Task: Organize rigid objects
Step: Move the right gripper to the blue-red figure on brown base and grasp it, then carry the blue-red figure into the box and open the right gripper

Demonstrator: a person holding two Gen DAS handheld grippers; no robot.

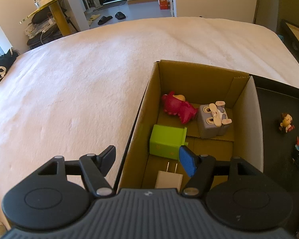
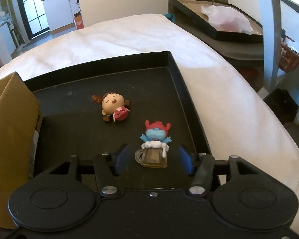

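An open cardboard box [image 1: 143, 99] on the bed holds a red figure [image 1: 178, 109], a grey cube figure [image 1: 213, 119], a green block [image 1: 166, 142] and a white plug adapter [image 1: 169, 179]. My left gripper [image 1: 147, 157] is open and straddles the box's left wall, one finger outside and one inside. Beside the box, a black tray [image 2: 89, 75] carries a brown-haired doll figure [image 2: 113, 107] lying on its back. A blue figure in a beer mug [image 2: 154, 145] stands near it. My right gripper [image 2: 153, 156] is open around the mug, and its pads [image 2: 122, 157] do not touch it.
The white blanket [image 1: 79, 79] spreads wide to the left of the box. A second black tray [image 2: 219, 20] with crumpled paper sits off the bed at the far right, near an orange basket [image 2: 291, 57]. A yellow table [image 1: 57, 14] and slippers [image 1: 105, 19] are beyond the bed.
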